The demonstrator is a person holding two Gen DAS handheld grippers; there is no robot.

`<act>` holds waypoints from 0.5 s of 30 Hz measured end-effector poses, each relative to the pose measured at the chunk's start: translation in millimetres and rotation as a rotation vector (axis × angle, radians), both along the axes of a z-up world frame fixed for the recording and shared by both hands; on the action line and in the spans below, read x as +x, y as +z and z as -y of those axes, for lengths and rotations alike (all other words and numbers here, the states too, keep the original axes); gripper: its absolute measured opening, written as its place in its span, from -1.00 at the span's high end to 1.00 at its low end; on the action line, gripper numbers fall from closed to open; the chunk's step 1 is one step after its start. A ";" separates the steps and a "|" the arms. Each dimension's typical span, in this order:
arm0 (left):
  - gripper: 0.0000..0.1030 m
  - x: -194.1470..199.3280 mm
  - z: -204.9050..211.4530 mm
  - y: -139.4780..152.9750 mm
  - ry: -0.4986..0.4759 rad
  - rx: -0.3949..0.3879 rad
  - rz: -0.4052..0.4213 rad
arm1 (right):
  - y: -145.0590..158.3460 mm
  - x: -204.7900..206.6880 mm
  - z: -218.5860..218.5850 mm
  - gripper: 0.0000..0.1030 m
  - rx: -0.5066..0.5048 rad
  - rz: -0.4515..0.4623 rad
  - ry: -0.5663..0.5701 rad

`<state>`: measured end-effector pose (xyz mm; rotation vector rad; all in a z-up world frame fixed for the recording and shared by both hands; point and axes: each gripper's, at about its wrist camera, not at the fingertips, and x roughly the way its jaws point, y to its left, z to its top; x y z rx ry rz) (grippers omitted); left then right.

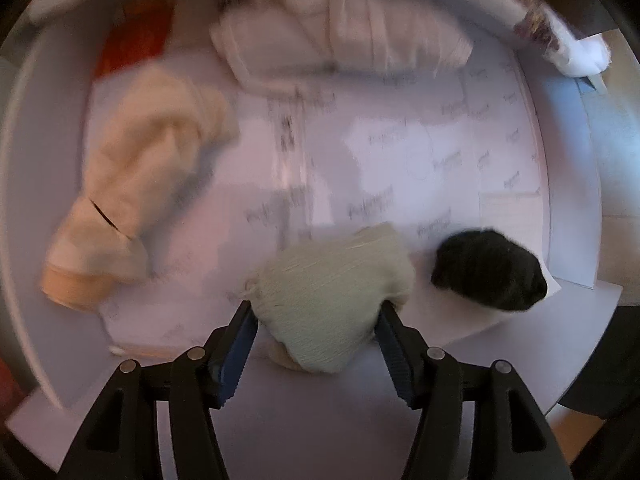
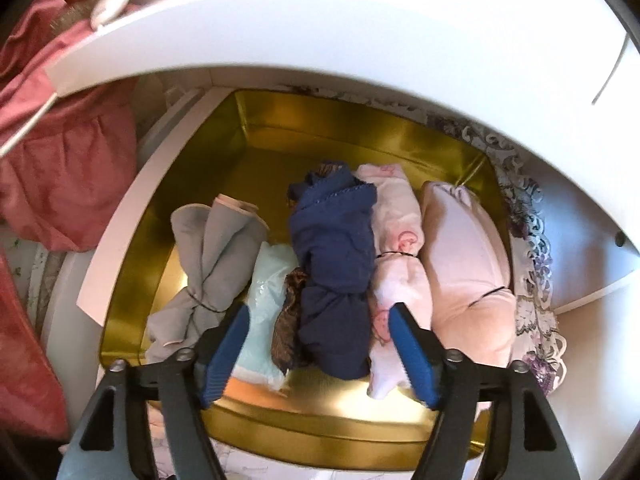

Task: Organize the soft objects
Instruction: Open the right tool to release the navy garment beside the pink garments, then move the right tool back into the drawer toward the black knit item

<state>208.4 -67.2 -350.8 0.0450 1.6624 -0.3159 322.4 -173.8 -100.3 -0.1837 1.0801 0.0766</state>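
Observation:
In the left wrist view my left gripper (image 1: 316,312) stands open around a pale green knitted bundle (image 1: 332,300) lying in a white drawer (image 1: 24,184); both pads sit at its sides. A black bundle (image 1: 490,270) lies just right of it. A cream rolled cloth (image 1: 132,204) tied with a band lies left, a white rolled cloth (image 1: 340,40) at the back. In the right wrist view my right gripper (image 2: 320,316) is open and empty above a gold tin (image 2: 320,412) holding a navy roll (image 2: 334,264), a pink-white roll (image 2: 396,264), a pink bundle (image 2: 468,264), a grey tied roll (image 2: 208,256) and a light blue packet (image 2: 266,280).
A red item (image 1: 134,34) sits in the drawer's back left corner. Printed lining paper (image 1: 400,152) covers the drawer floor. Red cloth (image 2: 60,152) hangs left of the tin. A white shelf edge (image 2: 320,40) arches above the tin. A floral lace cloth (image 2: 532,240) lies at its right.

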 end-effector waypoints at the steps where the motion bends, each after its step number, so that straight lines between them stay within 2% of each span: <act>1: -0.07 0.1 -0.4 2.1 0.011 0.003 0.020 | 4.7 -4.0 1.9 -0.50 0.013 0.009 -0.001; 3: -0.04 -1.3 5.1 5.3 -0.028 0.022 0.051 | 11.7 -11.6 6.8 -0.53 0.033 0.021 -0.008; 5: -0.04 -3.2 6.8 3.6 -0.043 0.026 0.048 | 20.6 -23.8 15.5 -0.53 0.067 0.041 -0.024; 11: -0.05 -2.3 0.7 0.2 -0.009 -0.001 0.016 | 39.9 -60.3 42.9 -0.54 0.133 0.088 -0.073; 15: -0.07 1.5 -11.6 -3.0 0.039 -0.028 -0.011 | 38.6 -92.3 70.3 -0.68 0.171 0.081 -0.129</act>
